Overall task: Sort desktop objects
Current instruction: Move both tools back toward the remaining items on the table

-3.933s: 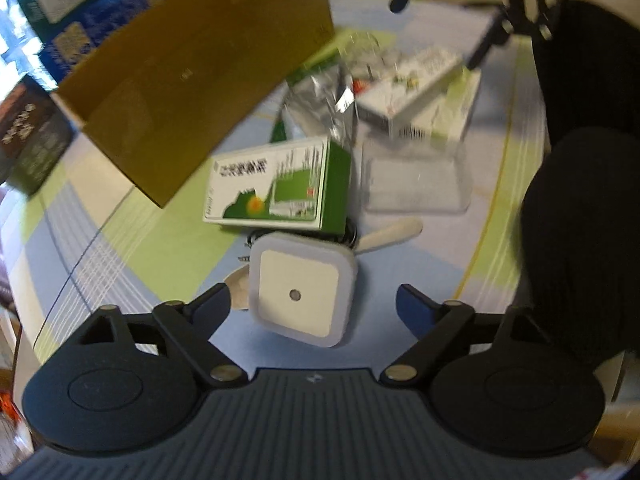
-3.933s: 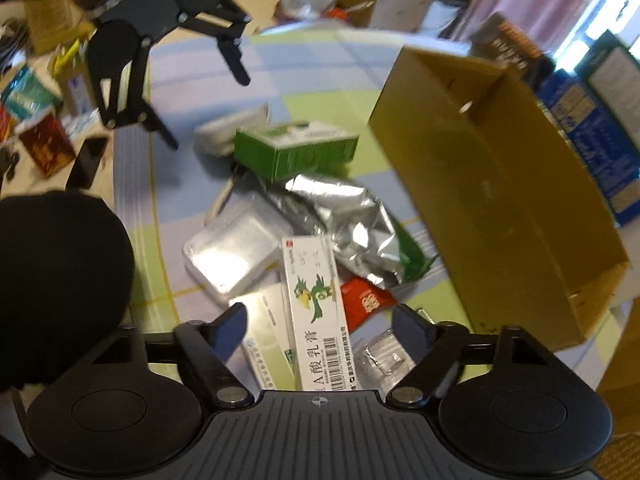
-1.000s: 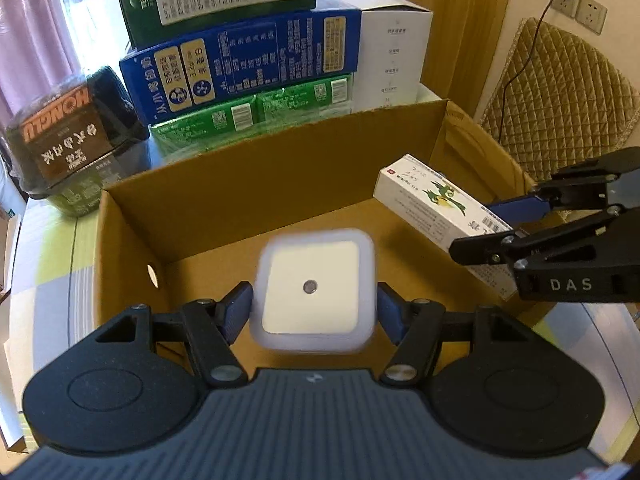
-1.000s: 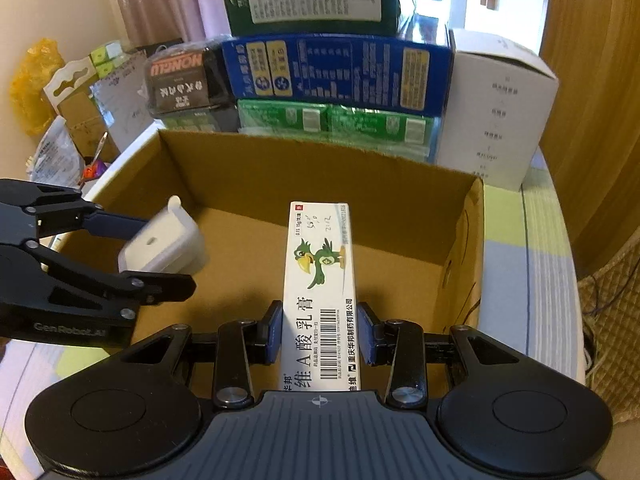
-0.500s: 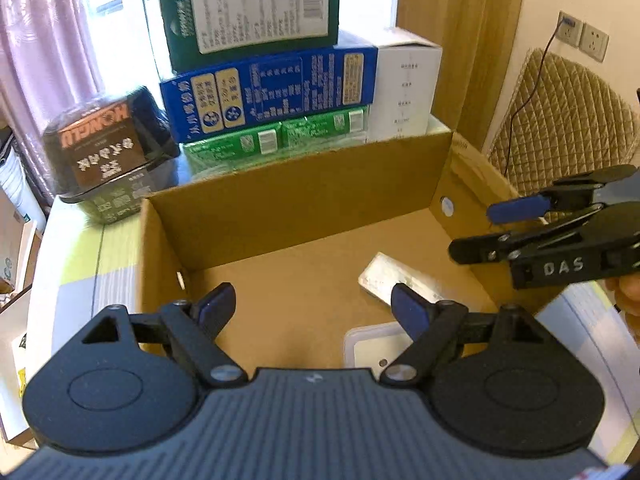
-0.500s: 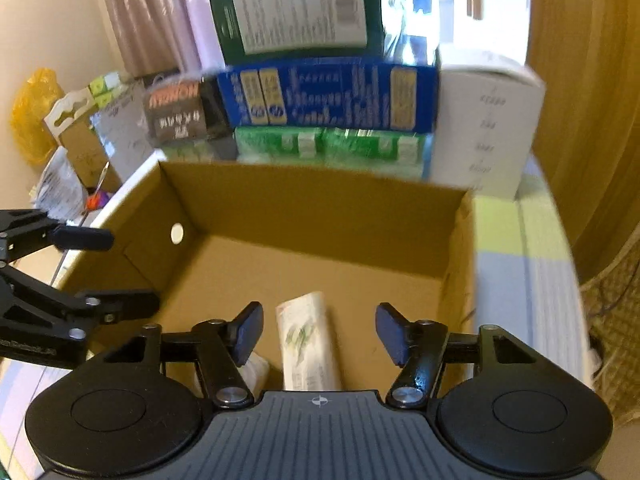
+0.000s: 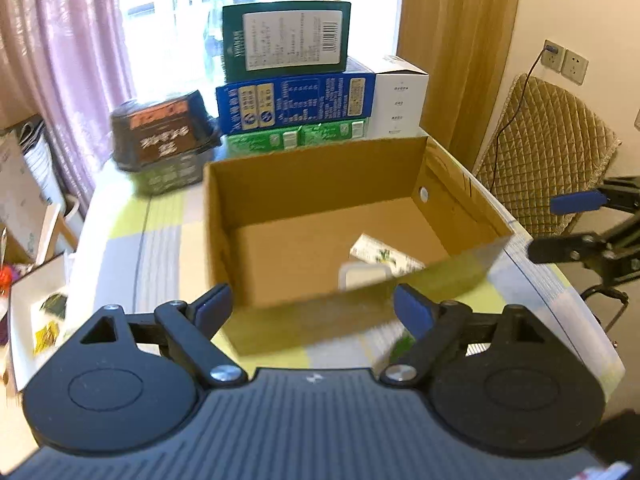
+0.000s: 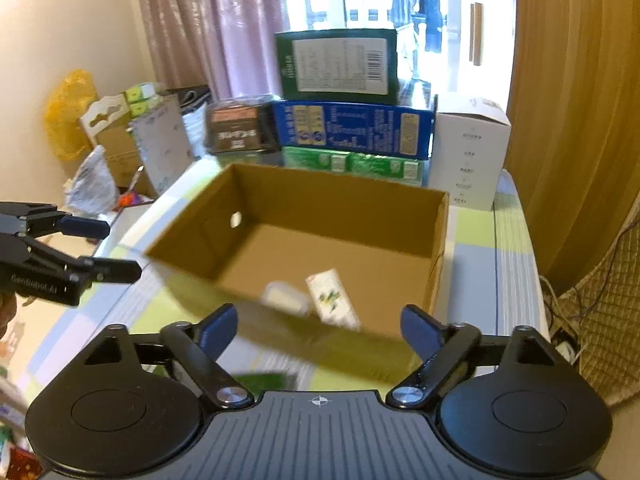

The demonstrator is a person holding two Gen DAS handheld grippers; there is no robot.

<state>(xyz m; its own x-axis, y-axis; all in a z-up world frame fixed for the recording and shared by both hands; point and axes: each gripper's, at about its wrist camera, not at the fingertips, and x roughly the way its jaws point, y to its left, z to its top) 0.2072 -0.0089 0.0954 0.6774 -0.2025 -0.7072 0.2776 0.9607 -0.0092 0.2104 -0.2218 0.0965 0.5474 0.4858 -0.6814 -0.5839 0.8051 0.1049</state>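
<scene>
An open brown cardboard box (image 7: 304,184) (image 8: 332,196) stands on the checked tablecloth. On its floor lie the white square night light (image 7: 362,274) (image 8: 286,298) and, beside it, the white medicine carton with a green bird (image 7: 386,256) (image 8: 330,298). My left gripper (image 7: 314,310) hangs open and empty in front of the box's near wall. My right gripper (image 8: 318,326) is likewise open and empty before the box. Each gripper shows in the other's view, the right one (image 7: 568,224) at the right edge and the left one (image 8: 96,250) at the left edge, both outside the box.
Behind the box stand stacked cartons: a dark green one (image 7: 286,36), a blue one (image 7: 294,102), green packs (image 7: 296,138) and a white box (image 7: 402,96). A black food tub (image 7: 164,132) sits at the left. A quilted chair (image 7: 548,148) is at the right. Something green (image 8: 260,382) lies near the front.
Both grippers let go of their items inside the box, the night light and the medicine carton, and have since pulled back and up, away from the box, with jaws wide.
</scene>
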